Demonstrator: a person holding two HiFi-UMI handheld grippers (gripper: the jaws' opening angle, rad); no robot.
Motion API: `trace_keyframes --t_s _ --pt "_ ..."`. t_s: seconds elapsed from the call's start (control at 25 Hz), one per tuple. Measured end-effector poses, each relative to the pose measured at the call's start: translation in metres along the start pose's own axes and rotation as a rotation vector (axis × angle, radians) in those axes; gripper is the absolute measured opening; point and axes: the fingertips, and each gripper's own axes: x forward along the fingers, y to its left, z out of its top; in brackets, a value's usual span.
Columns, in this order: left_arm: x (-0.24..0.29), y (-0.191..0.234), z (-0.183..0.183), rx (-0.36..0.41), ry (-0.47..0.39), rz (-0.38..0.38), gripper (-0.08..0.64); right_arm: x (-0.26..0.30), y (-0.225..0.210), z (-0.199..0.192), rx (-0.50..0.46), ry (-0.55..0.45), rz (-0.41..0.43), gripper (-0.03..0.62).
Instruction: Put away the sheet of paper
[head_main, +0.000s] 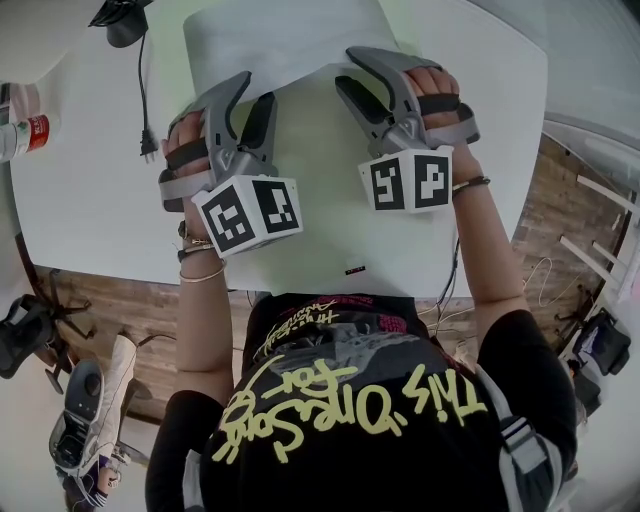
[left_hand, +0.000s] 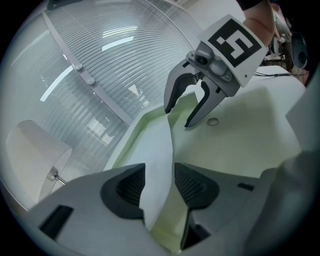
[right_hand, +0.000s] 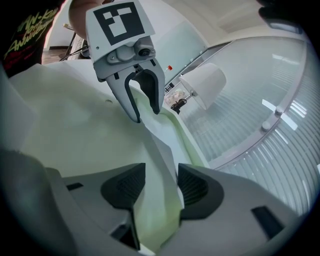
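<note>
A white sheet of paper (head_main: 290, 40) lies on the white table (head_main: 100, 220), its near edge lifted between the two grippers. My left gripper (head_main: 252, 92) stands open at the sheet's near left. In the left gripper view the raised paper (left_hand: 157, 150) passes between the spread pads of this gripper (left_hand: 159, 185) without being pinched. My right gripper (head_main: 348, 68) is open at the near right. In the right gripper view the paper (right_hand: 160, 150) runs through its (right_hand: 156, 187) gap, close to the right pad. Each camera sees the other gripper (left_hand: 178, 118) (right_hand: 146, 115) astride the same edge.
A black cord with a plug (head_main: 145, 100) lies on the table's left part, below a black object (head_main: 120, 20). A bottle (head_main: 25, 135) stands off the left edge. A white lampshade-like object (right_hand: 202, 85) sits beyond the paper. A chair (head_main: 85, 410) stands on the floor at lower left.
</note>
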Motion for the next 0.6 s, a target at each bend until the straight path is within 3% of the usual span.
trace_keyframes --t_s 0.24,0.6 --pt "-0.0016 -0.002 0.0001 -0.01 -0.002 -0.003 0.19 -0.0012 0.0025 -0.0031 0.015 0.013 -0.022 0.235" --pt "-0.0088 -0.0017 0.0037 -0.017 -0.004 0.014 0.195 -0.0086 0.0071 -0.0048 0.042 0.019 -0.033 0.24"
